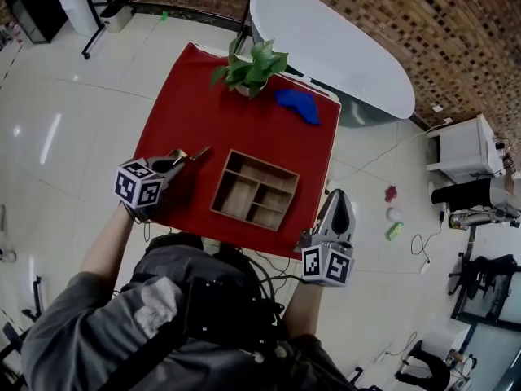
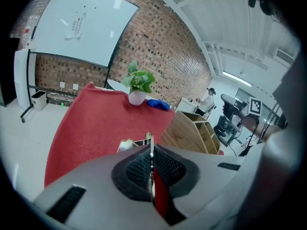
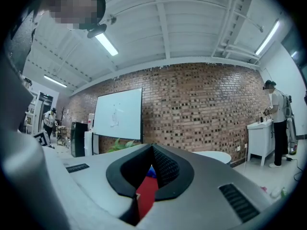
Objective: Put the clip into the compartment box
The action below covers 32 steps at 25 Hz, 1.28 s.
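Two dark pads of the left gripper (image 2: 150, 141) are pressed together on a thin metal tab of the clip (image 2: 130, 144), whose pale, brass-edged body sticks out just past the jaw tips, above the red tablecloth (image 2: 96, 123). In the head view the clip's golden end points to the far right, away from the marker cube, and it is near the left side of the table, close to but apart from the wooden compartment box (image 1: 221, 184). The box lies flat on the cloth to the right of the clip, its four open compartments empty. The right gripper (image 3: 152, 147) has its jaw tips meeting with nothing between them; only a wedge of red cloth shows lower down behind the pads. That gripper hangs at the near right corner of the table, just right of the box. Farther off, a potted plant (image 1: 251, 70) stands at the far edge of the cloth with a crumpled blue cloth (image 1: 298, 106) to its right, and a white oval table (image 1: 326, 43) lies beyond.
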### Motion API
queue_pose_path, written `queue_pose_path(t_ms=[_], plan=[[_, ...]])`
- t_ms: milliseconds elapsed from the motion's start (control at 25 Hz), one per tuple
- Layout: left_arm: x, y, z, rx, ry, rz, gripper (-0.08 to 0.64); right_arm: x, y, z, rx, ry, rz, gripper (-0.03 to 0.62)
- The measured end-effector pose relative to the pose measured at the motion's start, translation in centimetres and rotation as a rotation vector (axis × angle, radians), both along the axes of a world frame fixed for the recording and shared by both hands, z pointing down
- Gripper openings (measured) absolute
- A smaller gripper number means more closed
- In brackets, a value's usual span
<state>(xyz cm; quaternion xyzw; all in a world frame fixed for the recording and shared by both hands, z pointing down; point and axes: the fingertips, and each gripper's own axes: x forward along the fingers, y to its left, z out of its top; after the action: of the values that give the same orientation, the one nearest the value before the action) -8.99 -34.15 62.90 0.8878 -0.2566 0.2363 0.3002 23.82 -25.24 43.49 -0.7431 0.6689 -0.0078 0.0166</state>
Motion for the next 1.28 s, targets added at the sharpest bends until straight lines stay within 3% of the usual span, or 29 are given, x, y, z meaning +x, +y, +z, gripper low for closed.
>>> queue_pose_path(t_ms=[160,360,680,840,1000,1280], plan=[[0.5,0.0,-5.2,0.09,0.081,-0.072,0.023,0.9,0.7,-1.5,0.017,0.014,-0.025,0.0],[1.7,0.6,-14.8,0.274,0.217,-0.125,0.023,1.7,1.6,-3.7,0.061,-0.001,-0.034,0.0],[3.5,3.2,-27.2,0.549,0.335,-0.191,0.023,2.6,3.4,-6.0,0.085,0.014,-0.077,0.0],[3.9,4.8,-30.1,0.593,0.365,-0.202,0.023,3.2,4.3,-6.5,0.094,0.009,-0.086,0.0],[3.6,5.8,-30.2,0.582,0.345,-0.236,0.022,2.8,4.6,-6.5,0.094,0.005,-0.105,0.0],[3.1,7.3,-31.1,0.61,0.386,-0.237,0.023,2.1,5.0,-7.4,0.106,0.009,-0.126,0.0]])
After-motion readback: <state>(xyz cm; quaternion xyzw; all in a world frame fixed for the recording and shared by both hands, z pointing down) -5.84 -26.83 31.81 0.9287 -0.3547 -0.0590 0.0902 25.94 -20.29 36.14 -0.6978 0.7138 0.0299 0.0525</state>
